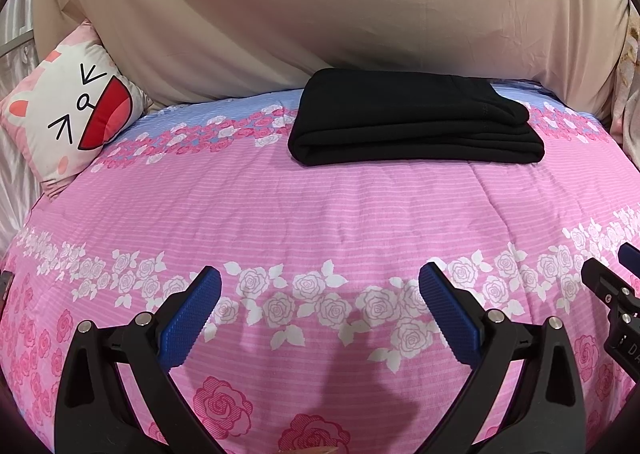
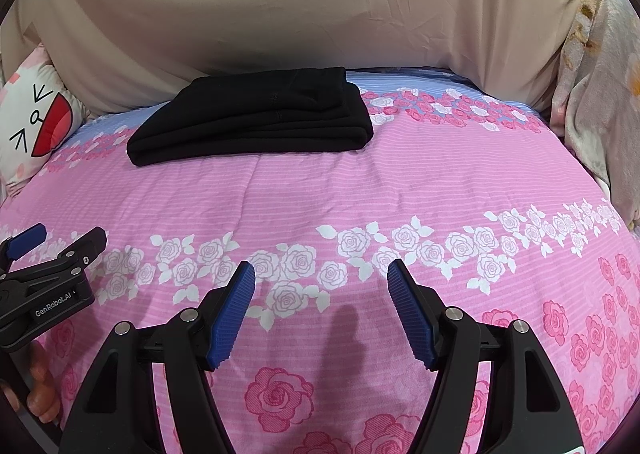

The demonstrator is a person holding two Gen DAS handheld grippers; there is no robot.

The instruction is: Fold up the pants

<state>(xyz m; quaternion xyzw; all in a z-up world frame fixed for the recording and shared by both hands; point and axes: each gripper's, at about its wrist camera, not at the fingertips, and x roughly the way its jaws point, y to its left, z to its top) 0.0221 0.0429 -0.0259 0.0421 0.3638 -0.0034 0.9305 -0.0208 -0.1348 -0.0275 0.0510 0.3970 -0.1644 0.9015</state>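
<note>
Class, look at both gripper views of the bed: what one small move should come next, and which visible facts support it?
Probably none beyond drawing both grippers back: the black pants already lie folded in a neat stack on the pink bedspread, and the left gripper and right gripper hang open and empty, well short of them.

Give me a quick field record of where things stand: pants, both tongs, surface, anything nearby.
pants: black pants, folded into a compact stack, lying flat at the far side of the bed
surface: pink rose-print bedspread
left tongs: left tongs open, nothing between the pads, above the near bedspread, apart from the pants
right tongs: right tongs open, empty, also short of the pants
nearby: cartoon-face pillow at far left; beige sheet behind the bed
task state: fold looks done
</note>
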